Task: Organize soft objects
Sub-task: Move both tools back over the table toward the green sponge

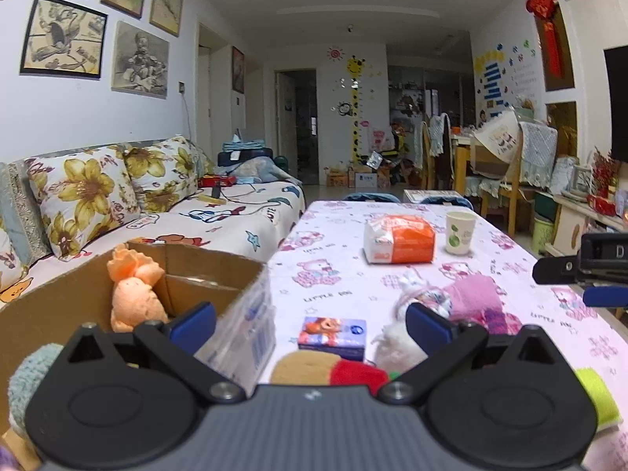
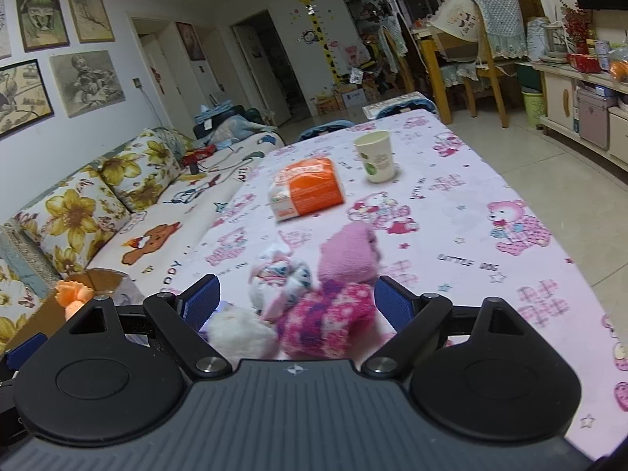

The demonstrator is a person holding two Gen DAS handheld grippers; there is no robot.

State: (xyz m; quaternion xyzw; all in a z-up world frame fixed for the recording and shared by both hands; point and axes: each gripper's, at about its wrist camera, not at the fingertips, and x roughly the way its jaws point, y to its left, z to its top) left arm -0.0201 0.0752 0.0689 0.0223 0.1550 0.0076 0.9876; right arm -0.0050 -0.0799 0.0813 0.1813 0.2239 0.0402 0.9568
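Note:
A pile of soft things lies on the pink tablecloth: a pale pink sock (image 2: 349, 251), a magenta fuzzy sock (image 2: 329, 322), a patterned white bundle (image 2: 280, 278) and a white fluffy piece (image 2: 239, 333). My right gripper (image 2: 297, 304) is open just above this pile, its blue pads on either side without touching it. My left gripper (image 1: 310, 325) is open and holds nothing. It hovers over the right wall of a cardboard box (image 1: 219, 274). An orange plush (image 1: 133, 294) sits in the box. A brown and red plush (image 1: 325, 369) lies under my left gripper.
An orange tissue pack (image 1: 398, 243) and a paper cup (image 1: 459, 233) stand mid-table. A small printed carton (image 1: 333, 337) lies near the box. A teal fuzzy item (image 1: 31, 376) and a green one (image 1: 596, 392) sit at the near edges. A sofa (image 1: 204, 219) runs along the left.

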